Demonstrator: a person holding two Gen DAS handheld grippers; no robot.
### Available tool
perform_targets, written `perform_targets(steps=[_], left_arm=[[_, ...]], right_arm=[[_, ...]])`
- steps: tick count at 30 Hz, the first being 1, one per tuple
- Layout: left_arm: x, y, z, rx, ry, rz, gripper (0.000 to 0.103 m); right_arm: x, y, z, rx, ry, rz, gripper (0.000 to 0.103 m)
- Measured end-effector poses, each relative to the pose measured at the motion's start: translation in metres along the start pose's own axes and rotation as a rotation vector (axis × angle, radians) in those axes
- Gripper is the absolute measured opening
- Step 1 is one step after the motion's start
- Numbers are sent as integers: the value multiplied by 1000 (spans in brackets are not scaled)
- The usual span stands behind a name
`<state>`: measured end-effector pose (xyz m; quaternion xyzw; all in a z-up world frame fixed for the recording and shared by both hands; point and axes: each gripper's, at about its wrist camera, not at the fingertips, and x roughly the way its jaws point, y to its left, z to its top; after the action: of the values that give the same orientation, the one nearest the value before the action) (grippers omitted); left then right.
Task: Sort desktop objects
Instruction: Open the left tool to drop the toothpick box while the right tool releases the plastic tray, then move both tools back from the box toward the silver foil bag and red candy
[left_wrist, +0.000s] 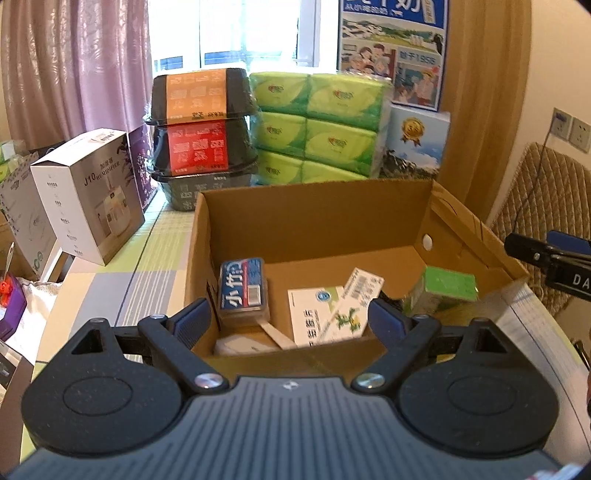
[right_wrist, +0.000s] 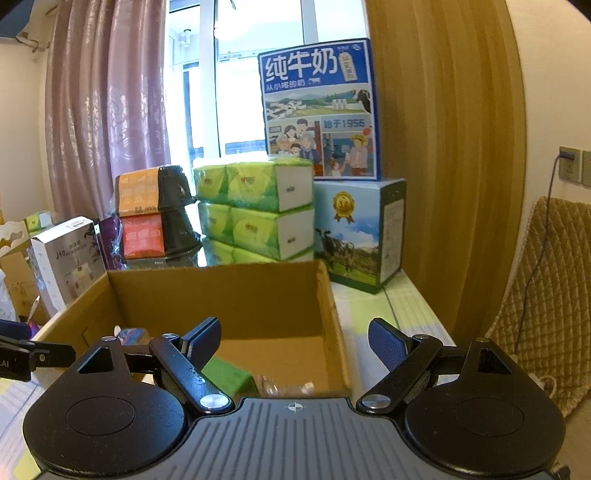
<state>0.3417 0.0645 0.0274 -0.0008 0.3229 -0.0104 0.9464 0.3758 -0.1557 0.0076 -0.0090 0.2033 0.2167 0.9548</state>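
Inside the open cardboard box (left_wrist: 314, 229) on the desk (left_wrist: 110, 291), the left wrist view lets us count four sorted items: one blue-labelled rectangular pack (left_wrist: 242, 288) against the left wall, one white-and-green medicine carton (left_wrist: 325, 317) lying flat at the middle, one white barcoded slip (left_wrist: 364, 286) resting on that carton, and one green carton (left_wrist: 447, 290) by the right wall. A pale object at the near left corner is too obscured for us to name. The right wrist view, set lower, shows the same cardboard box (right_wrist: 221, 295) but only the green carton (right_wrist: 227, 376) and some clear crinkled wrapping (right_wrist: 284, 387) beside it; the other items are hidden behind the device.

The left gripper (left_wrist: 290, 317) hovers over the near wall, its fingers (left_wrist: 194, 321) spread wide with nothing between them. The right gripper (right_wrist: 295, 345) is likewise spread and holds nothing, its fingers (right_wrist: 388, 347) above the box's right wall.

Behind the box we count three stacked black food trays (left_wrist: 201, 129), six visible green tissue packs (left_wrist: 317, 125) and two milk cartons (right_wrist: 319, 110), the upper one seen whole only from the right wrist. One humidifier box (left_wrist: 88, 195) stands at left.
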Motion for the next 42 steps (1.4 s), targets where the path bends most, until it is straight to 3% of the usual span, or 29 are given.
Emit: perform_targets(steps=[12,25,33,42], left_arm=[[-29,-16,-31,57,21,-41,89],[-57,-33,-61,104,58,-60,89],[-64,-39,-74,125,94,-73,90],[-54,-47,-92,263,152,-117,90]], right_arm=[[-40,-25,-29,-15,48,-55,85],[-76,-24,-56,-43,113,-32,85],[-83,-19,-76,-95,193,4,85],[-72,-20,-96,-168,316,30,85]])
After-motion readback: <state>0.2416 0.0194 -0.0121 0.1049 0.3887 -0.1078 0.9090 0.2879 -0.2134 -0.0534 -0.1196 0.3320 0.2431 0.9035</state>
